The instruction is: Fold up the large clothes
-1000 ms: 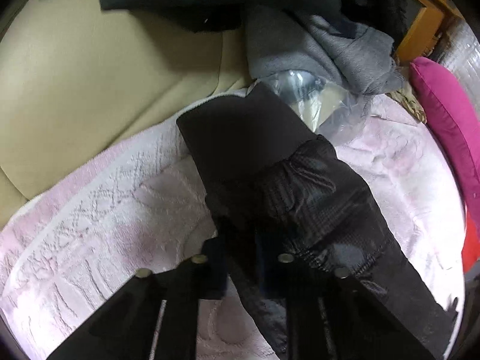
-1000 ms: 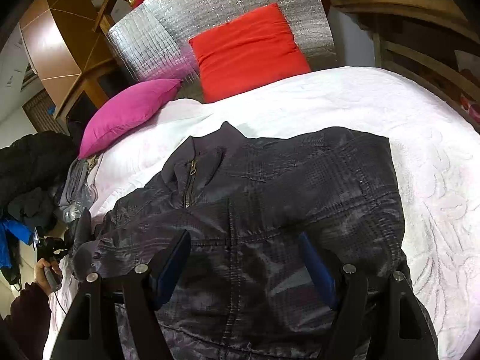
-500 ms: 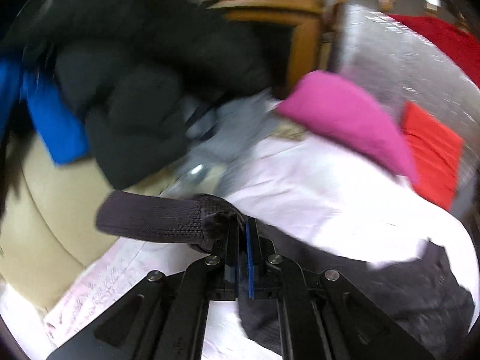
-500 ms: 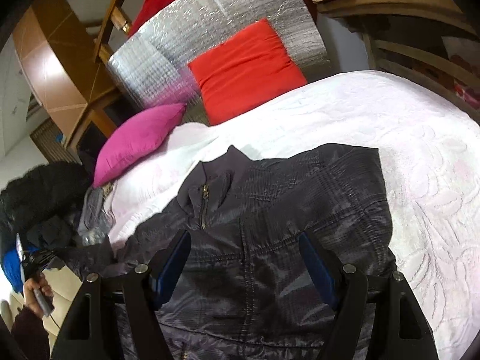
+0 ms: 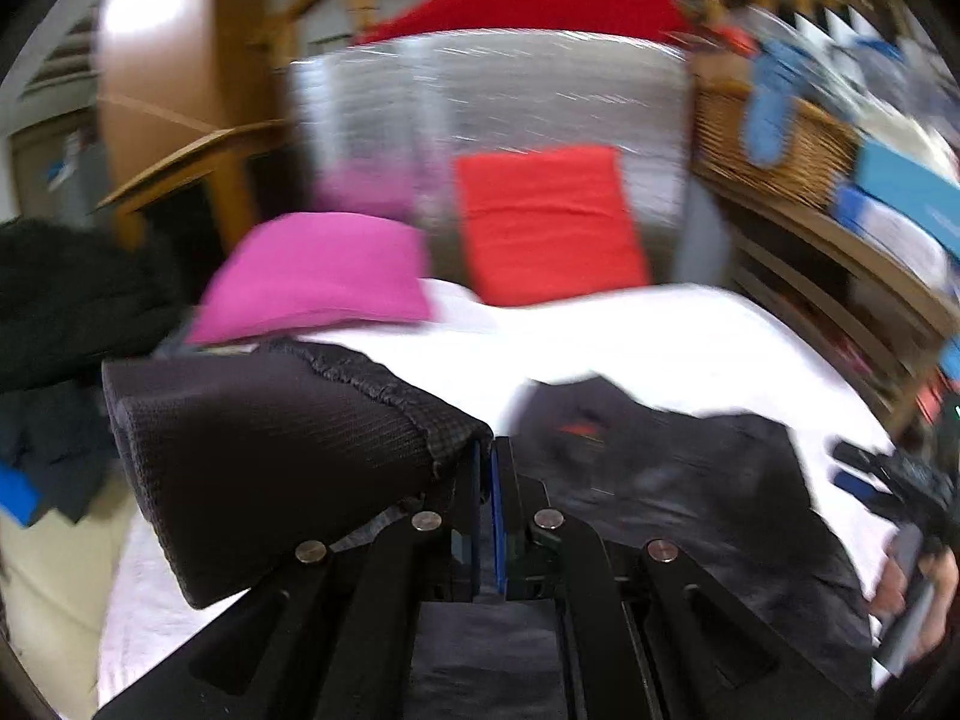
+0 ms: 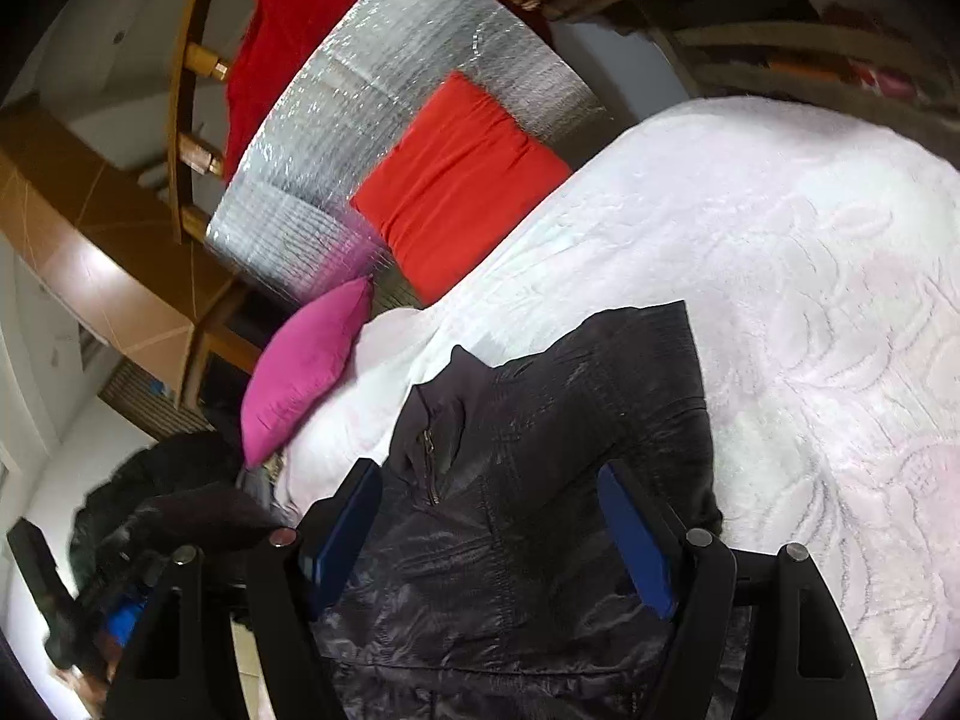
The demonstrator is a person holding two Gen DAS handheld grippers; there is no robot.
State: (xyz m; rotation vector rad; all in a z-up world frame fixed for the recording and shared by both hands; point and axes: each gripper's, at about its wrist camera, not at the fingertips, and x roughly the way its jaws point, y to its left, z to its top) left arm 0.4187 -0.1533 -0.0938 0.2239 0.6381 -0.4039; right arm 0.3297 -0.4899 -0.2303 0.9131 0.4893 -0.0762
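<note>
The left gripper [image 5: 492,462] is sitting w/ its blue-padded jaws pressed together, pinching the dark jacket sleeve's ribbed knit cuff [image 5: 270,450] right at the seam where knit meets shiny fabric; the cuff is sticking out to the left of the closed jaws, raised off the bed. The view here is blurring. Beyond the tips, the black quilted nylon zip-front jacket [image 5: 672,474] is lying spread on the white textured bedspread [image 5: 630,336]. At the right edge a person's hand [image 5: 918,594] is gripping the other tool's handle. The right gripper [image 6: 486,540] is hovering over the jacket [image 6: 540,510] w/ its blue pads standing wide apart, nothing btwn them but the jacket body below; whether the tips are touching the fabric can't be told. The jacket's collar & zip [image 6: 429,450] are pointing toward the head of the bed, w/ the bedspread [image 6: 810,300] bare to the right. Further out, a magenta cushion [image 6: 306,366] & a red-orange square cushion [image 6: 456,180] are leaning near a silver foil-faced panel [image 6: 372,90]. A woven wicker basket [image 5: 774,144] is sitting on wooden shelving at the right in the left wrist view.
</note>
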